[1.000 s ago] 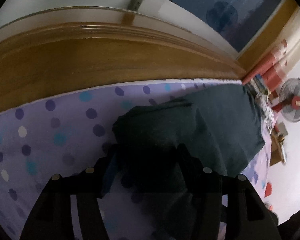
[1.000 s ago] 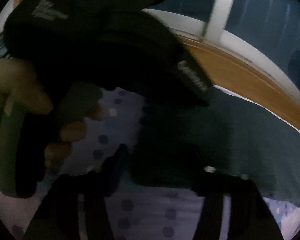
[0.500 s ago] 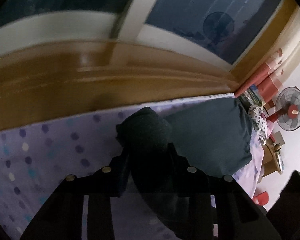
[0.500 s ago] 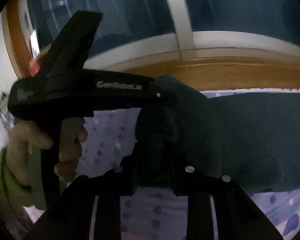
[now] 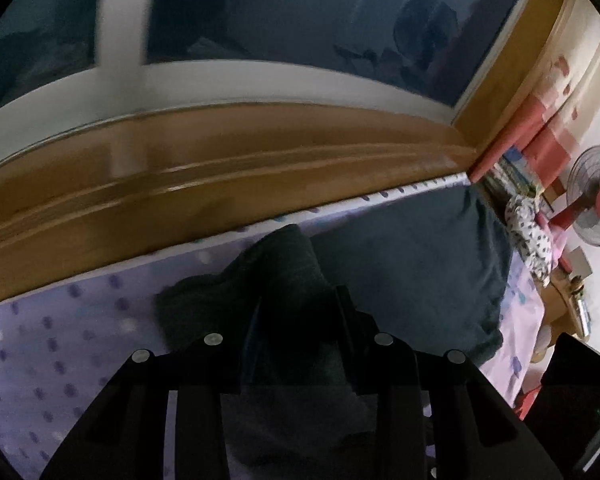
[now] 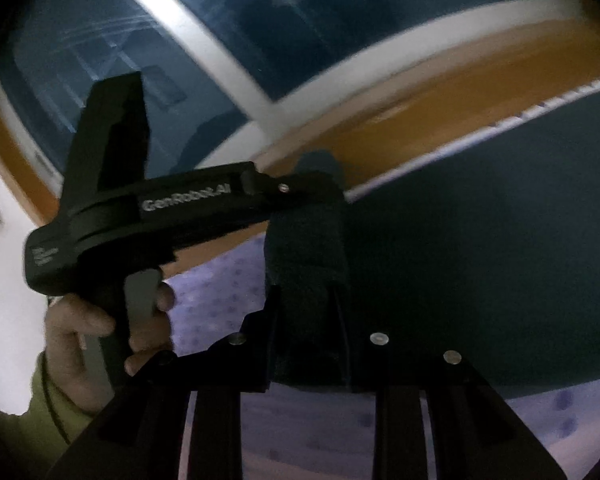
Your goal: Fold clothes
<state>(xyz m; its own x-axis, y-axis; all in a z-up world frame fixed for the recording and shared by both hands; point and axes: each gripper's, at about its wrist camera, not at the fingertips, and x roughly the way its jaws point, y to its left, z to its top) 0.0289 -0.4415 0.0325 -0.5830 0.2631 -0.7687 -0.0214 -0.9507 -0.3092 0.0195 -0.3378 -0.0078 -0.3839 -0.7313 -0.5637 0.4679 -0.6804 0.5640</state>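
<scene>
A dark teal garment (image 5: 412,276) lies spread on a bed with a purple dotted sheet (image 5: 60,340). My left gripper (image 5: 296,312) is shut on a bunched edge of it, and the fold rises above the fingers. My right gripper (image 6: 308,308) is shut on a thick roll of the same garment (image 6: 480,260) right beside that spot. In the right wrist view the left gripper (image 6: 296,190) pinches the top of that roll from the left, held by a hand (image 6: 100,328) in a green sleeve. The gripped edge is lifted off the sheet.
A wooden ledge (image 5: 220,168) and a dark window (image 5: 300,20) run along the far side of the bed. At the right end are a standing fan (image 5: 596,204), red boxes (image 5: 548,148) and a spotted cloth heap (image 5: 528,232).
Both grippers closed on the garment's near edge, lifted it and carried it sideways along the bed. The right gripper rolled, so the ledge now slants in its view.
</scene>
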